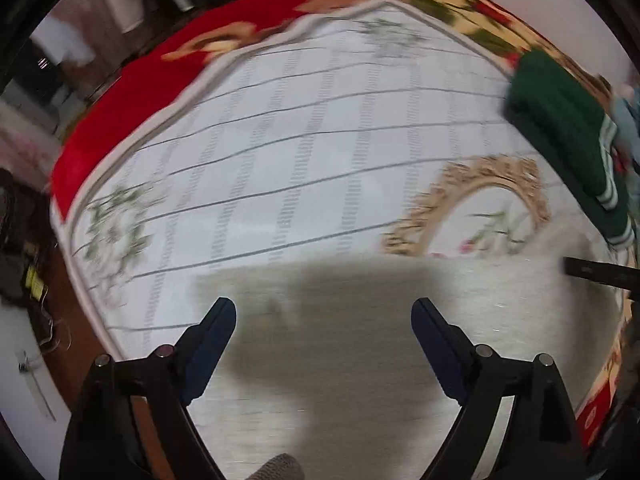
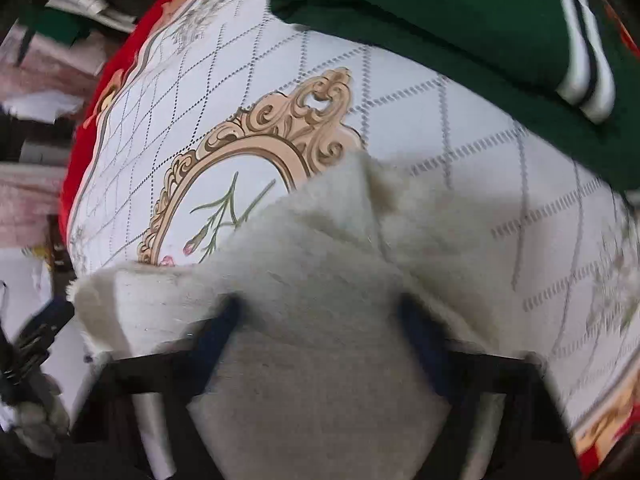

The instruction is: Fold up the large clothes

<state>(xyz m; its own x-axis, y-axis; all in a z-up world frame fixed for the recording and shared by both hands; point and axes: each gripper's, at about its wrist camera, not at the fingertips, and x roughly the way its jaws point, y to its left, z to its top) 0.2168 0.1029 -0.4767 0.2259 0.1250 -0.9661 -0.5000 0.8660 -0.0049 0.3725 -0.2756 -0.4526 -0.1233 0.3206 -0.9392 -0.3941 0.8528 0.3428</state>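
A cream fuzzy garment (image 1: 400, 340) lies on the patterned bed cover (image 1: 300, 140), spread across the near part. My left gripper (image 1: 324, 316) is open just above it, with the fingers wide apart and nothing between them. In the right wrist view the same cream garment (image 2: 320, 264) is rumpled and lifted in front of the camera. My right gripper (image 2: 324, 316) has its blue fingers (image 2: 218, 336) wide apart, and the cloth drapes between and over them; whether it grips the cloth is not clear. The tip of the right gripper (image 1: 600, 272) shows at the right edge of the left wrist view.
A folded dark green garment with white stripes (image 2: 460, 28) lies at the far side of the bed; it also shows in the left wrist view (image 1: 560, 128). The cover has a red border (image 1: 120, 112). Clutter and the floor lie beyond the left edge (image 1: 24, 240).
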